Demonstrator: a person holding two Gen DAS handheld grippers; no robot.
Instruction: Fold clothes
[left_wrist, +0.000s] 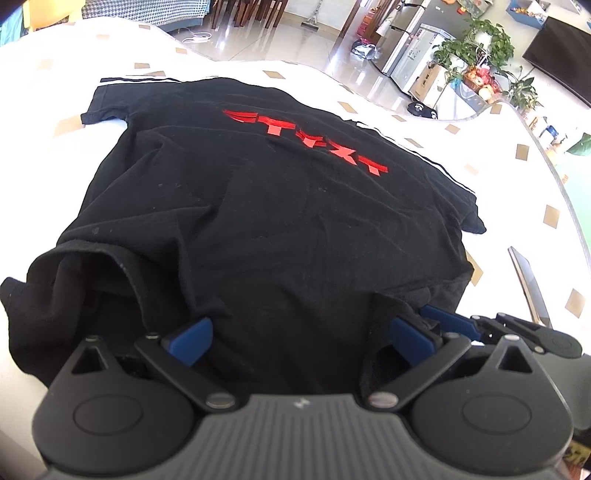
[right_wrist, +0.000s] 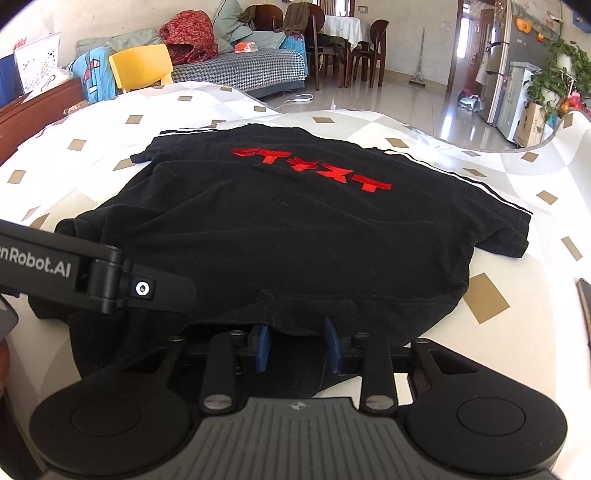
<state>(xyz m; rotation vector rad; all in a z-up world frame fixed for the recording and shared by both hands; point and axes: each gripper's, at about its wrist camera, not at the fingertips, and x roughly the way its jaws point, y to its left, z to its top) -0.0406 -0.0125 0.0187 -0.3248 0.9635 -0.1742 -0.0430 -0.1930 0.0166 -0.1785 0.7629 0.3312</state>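
A black T-shirt (left_wrist: 258, 206) with red lettering (left_wrist: 306, 138) lies spread on the white table (left_wrist: 498, 192), its hem toward me. My left gripper (left_wrist: 301, 338) is open wide at the near hem, and loose cloth drapes between its blue pads (left_wrist: 192, 339). My right gripper (right_wrist: 298, 347) sits at the same hem further right. Its blue pads (right_wrist: 263, 347) stand a narrow gap apart, with black cloth lying between them and over their tips. In the left wrist view one blue finger (left_wrist: 443, 317) of the right gripper reaches into the hem. A sleeve with white stripes (right_wrist: 491, 210) lies to the right.
A dark flat device (left_wrist: 528, 284) lies on the table right of the shirt. The left tool's black housing (right_wrist: 96, 273) crosses the right wrist view at left. The table's curved far edge (right_wrist: 480, 147) drops to a shiny floor; a yellow chair (right_wrist: 142, 68) and potted plants (left_wrist: 476, 40) stand beyond.
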